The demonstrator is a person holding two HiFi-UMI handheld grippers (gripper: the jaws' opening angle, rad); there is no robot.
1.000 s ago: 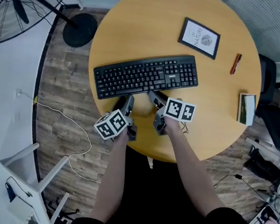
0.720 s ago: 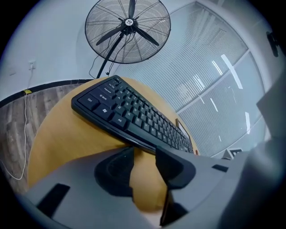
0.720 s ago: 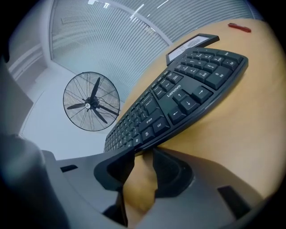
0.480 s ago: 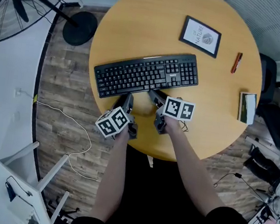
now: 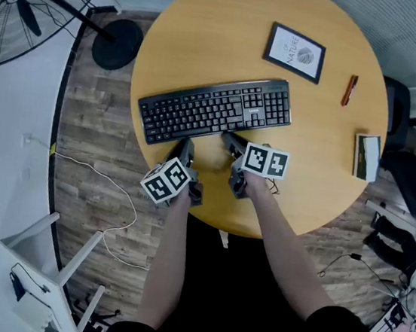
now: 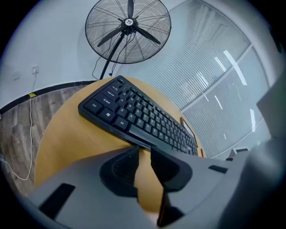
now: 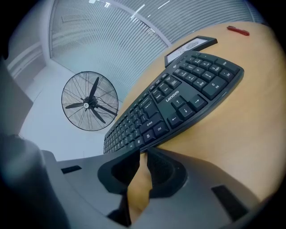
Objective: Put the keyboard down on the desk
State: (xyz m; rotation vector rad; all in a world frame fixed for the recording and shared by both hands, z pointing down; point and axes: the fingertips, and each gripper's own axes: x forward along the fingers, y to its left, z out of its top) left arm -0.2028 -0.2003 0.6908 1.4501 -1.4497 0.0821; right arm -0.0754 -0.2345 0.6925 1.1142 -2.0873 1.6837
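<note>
Jaws both just closing, narrow, empty | keyboard on desk (gap: gripper views only)

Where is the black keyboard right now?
In the head view, the keyboard lies flat near the middle of the round table, slightly left, with the framed picture beyond it to the right.

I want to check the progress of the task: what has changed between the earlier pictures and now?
Both claws have just been closing: the left claw and the right claw now stand only narrowly apart, with only bare table between them. Nothing was taken hold of or let go. The keyboard lies flat on the table just beyond their tips, where it was; the claws kept their place.
</note>
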